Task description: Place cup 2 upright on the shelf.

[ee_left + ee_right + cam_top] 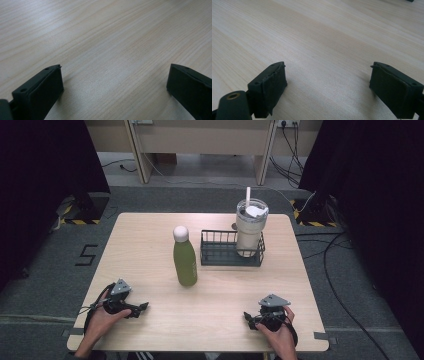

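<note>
Both claws (pixel 142 308) (pixel 248 318) open, empty, on table (pixel 150 245).

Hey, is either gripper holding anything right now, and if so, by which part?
Nothing is held. The left gripper and right gripper both have their jaws apart over bare table, with nothing between them.

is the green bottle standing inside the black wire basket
No, the green bottle stands upright on the table just left of the black wire basket, which holds the tumbler with a straw.
</note>
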{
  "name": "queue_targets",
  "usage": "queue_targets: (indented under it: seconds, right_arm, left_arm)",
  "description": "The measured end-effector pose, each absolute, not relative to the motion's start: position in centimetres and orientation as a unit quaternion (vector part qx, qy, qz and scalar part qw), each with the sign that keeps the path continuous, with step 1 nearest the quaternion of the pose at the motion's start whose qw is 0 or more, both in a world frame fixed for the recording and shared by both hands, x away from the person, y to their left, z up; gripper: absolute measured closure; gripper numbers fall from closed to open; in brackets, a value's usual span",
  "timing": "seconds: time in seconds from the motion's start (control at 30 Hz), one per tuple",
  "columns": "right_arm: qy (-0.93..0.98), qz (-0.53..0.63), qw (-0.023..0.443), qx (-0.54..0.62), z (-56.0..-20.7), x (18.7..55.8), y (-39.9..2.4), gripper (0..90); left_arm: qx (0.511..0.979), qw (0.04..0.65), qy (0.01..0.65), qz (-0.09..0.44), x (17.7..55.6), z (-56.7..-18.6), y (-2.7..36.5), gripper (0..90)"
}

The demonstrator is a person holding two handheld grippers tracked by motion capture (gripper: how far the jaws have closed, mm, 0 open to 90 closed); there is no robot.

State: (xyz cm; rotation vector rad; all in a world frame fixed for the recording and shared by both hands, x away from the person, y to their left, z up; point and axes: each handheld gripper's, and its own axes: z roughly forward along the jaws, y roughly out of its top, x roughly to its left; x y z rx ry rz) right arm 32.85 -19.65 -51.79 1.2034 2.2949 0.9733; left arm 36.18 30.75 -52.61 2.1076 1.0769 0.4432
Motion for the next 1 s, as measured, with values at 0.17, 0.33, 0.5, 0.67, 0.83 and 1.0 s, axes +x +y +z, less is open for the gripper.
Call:
queue_targets:
  seconds: [0.17, 0.33, 0.5, 0.67, 0.83, 1.0]
  right_arm:
    - [0.814, 0.345, 0.185, 0.428, -51.8, 32.9, -19.6, 13.3]
    - [0.814, 0.346, 0.185, 0.428, -51.8, 32.9, -19.6, 13.3]
    - [0.814, 0.345, 0.184, 0.428, -51.8, 32.9, -19.6, 13.0]
    - [0.815, 0.345, 0.184, 0.429, -51.8, 32.9, -19.6, 12.9]
    - [0.816, 0.345, 0.183, 0.427, -51.8, 32.9, -19.6, 12.4]
    - [0.816, 0.345, 0.184, 0.426, -51.8, 32.9, -19.6, 12.2]
  left_arm:
    - [0.815, 0.373, 0.406, 0.177, 36.0, -52.5, 30.8, 13.9]
    - [0.816, 0.374, 0.398, 0.188, 35.9, -52.5, 30.6, 14.5]
    - [0.813, 0.385, 0.391, 0.195, 35.6, -52.3, 30.3, 14.7]
    - [0.805, 0.405, 0.389, 0.191, 35.4, -51.9, 30.0, 14.7]
    - [0.793, 0.436, 0.385, 0.181, 35.2, -51.4, 29.3, 14.7]
    - [0.783, 0.463, 0.375, 0.178, 35.0, -50.7, 28.6, 14.7]
